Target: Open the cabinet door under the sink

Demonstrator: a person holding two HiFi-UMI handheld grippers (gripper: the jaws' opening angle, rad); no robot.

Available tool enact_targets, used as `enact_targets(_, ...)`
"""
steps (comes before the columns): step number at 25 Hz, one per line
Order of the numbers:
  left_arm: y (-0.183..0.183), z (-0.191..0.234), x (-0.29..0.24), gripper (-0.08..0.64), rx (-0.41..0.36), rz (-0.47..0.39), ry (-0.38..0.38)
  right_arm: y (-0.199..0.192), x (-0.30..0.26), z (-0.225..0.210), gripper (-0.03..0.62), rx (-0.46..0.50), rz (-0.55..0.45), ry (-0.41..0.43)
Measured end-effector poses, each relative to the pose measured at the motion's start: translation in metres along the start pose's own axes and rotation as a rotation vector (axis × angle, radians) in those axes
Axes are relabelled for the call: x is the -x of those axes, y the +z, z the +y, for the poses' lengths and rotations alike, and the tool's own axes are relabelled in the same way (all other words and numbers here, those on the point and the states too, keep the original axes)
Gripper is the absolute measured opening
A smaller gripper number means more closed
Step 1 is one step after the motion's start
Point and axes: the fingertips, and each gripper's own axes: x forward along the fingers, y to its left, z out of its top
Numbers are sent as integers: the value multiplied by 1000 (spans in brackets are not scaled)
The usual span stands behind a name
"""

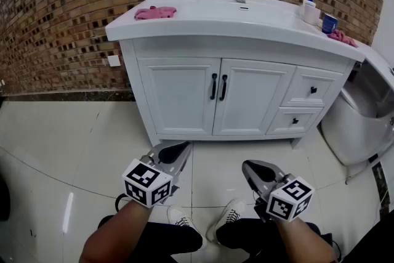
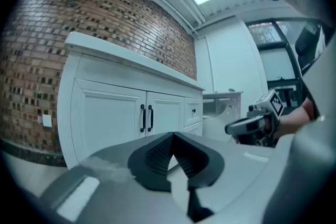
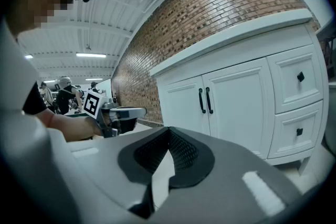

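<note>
White cabinet doors (image 1: pixel 181 95) are shut. Well short of them, left gripper (image 1: pixel 175 152) and right gripper (image 1: pixel 253 169) hold jaws apparently together; unopened, they could skid off the slim handles (image 1: pixel 213 86).
</note>
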Motion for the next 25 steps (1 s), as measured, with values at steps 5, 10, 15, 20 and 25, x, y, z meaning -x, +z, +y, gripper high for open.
enact_targets(5, 31, 37, -58, 9, -109, 26, 50, 16, -3, -8, 5, -98, -31, 20)
enact_targets(10, 59, 60, -113, 40, -126, -6, 69, 11, -12, -1, 5, -55, 3, 41)
enact_targets(15, 55, 80, -161, 58, -48, -19, 77, 0, -15, -10, 5, -43, 37, 42)
enact_targets(20, 44, 99, -196, 89, -27, -3, 94, -2, -14, -28, 5, -49, 42, 16)
enact_targets(25, 44, 108, -211, 89, 45, -34, 70, -3, -15, -39, 5, -67, 48, 2)
